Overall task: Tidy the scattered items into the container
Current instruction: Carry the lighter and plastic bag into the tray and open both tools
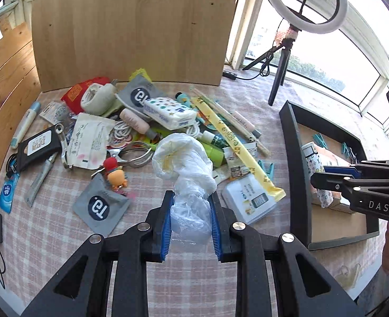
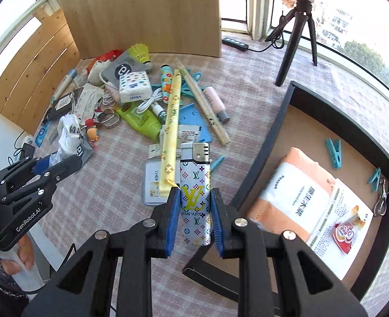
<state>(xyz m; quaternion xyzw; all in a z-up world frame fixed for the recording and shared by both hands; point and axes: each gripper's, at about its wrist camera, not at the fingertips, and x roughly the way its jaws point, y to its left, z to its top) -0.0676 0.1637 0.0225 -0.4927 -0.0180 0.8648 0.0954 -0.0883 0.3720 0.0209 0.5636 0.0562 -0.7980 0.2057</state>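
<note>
We hold two catches above the checked cloth (image 1: 62, 237). Our left gripper (image 1: 191, 222) is clamped on a crumpled plastic bag (image 1: 183, 158), low in the centre of its view, with the pile (image 1: 141, 121) of scattered items spread behind it. Our right gripper (image 2: 194, 216) is clamped on a patterned lighter (image 2: 195, 192), standing upright between the blue pads. The black-walled container (image 2: 263, 142) lies at the right of both views, already holding an orange pack (image 2: 286, 185), a leaflet (image 2: 337, 219) and blue pegs (image 2: 334, 153). A yellow straw sleeve (image 2: 172, 121) and a white card (image 2: 154, 185) lie just beside the lighter.
</note>
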